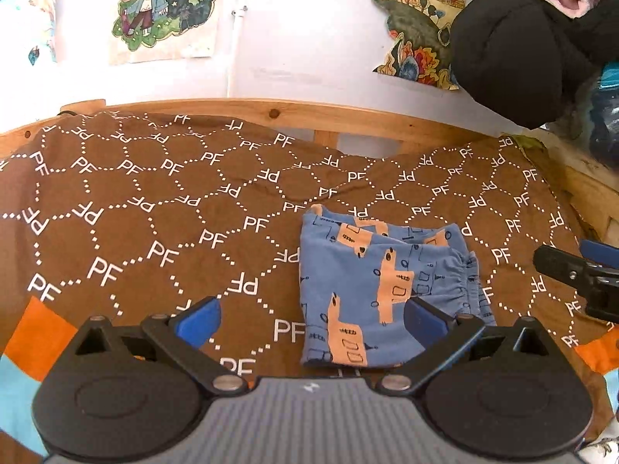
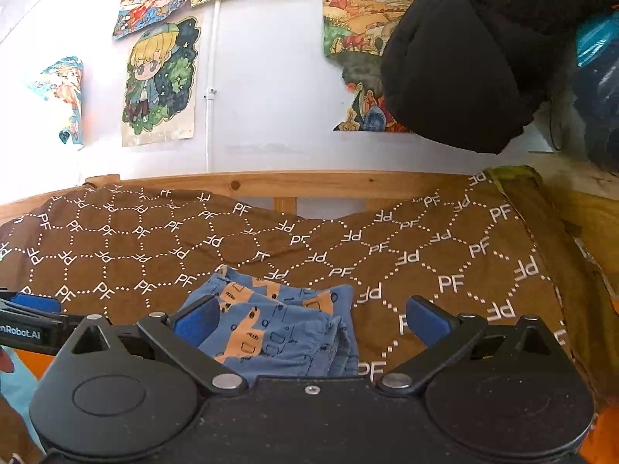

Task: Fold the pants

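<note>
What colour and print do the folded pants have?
The pants are blue with orange blocky shapes and small dark outline drawings, clearest in the left wrist view.

A brown bedspread (image 1: 154, 201) printed with white "PF" letters and dotted hexagons covers the bed, with orange and light-blue patches at its near-left corner (image 1: 35, 332). Behind it runs a wooden bed rail (image 1: 309, 114) against a white wall (image 1: 290, 38). On the wall hang a drawing of a blond cartoon child (image 2: 160, 81), a colourful landscape picture (image 1: 419, 19) to its right, and a thin white pipe (image 2: 211, 89) between them. At far right hangs a black garment (image 2: 452, 73).
</note>
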Motion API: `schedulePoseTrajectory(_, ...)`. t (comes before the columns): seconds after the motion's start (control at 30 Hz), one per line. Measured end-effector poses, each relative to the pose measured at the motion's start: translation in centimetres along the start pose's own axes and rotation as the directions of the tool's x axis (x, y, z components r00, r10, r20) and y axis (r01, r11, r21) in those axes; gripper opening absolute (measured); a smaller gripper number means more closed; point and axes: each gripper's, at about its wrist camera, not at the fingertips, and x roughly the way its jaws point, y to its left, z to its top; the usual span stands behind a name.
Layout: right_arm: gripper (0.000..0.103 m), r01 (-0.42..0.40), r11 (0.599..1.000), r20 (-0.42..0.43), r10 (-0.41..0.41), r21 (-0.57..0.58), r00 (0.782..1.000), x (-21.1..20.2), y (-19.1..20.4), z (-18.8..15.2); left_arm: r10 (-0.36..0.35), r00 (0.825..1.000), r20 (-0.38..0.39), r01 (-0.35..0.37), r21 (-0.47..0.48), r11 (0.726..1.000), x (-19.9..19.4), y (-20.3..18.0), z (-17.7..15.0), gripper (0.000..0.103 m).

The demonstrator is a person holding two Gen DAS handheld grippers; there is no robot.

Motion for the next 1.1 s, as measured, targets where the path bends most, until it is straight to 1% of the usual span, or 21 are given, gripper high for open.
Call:
schedulePoseTrajectory(0.1,0.102,0.011,1.000,-0.011,-0.011,0.019,1.000,-1.3,0.1,-0.7,-0.004,1.000,-0.007,0.004,0.022,1.000,-0.6,-0.1,-0.7,0.103)
schedulePoseTrajectory(0.27,0.102,0.016,0.999,-0.056,-0.014,0.034,0.998,-3.0,0.6,-2.4,-0.016,1.000,-0.023,0.017,0.046,0.999,-1.2,0.1,-2.3,0.103)
schedulePoseTrajectory(0.4,0.102,0.026,0.999,-0.085,-0.022,0.045,0.996,-3.8,0.9,-3.6,-0.022,0.999,-0.044,0.024,0.048,0.999,-1.6,0.4,-3.6,0.103)
schedulePoseTrajectory(0.53,0.102,0.029,0.999,-0.096,-0.026,0.030,0.995,-3.9,1.4,-4.3,-0.013,0.998,-0.059,0.016,0.046,0.999,-1.7,0.7,-4.4,0.103)
schedulePoseTrajectory(0.7,0.102,0.021,0.999,-0.108,-0.018,0.025,0.994,-3.7,1.5,-4.5,-0.011,0.997,-0.074,0.013,0.027,1.000,-1.7,1.1,-4.6,0.103)
schedulePoseTrajectory(1.1,0.102,0.022,0.999,-0.114,-0.018,0.031,0.993,-3.5,1.4,-4.6,-0.008,0.997,-0.071,0.010,0.024,1.000,-1.8,1.2,-4.4,0.103)
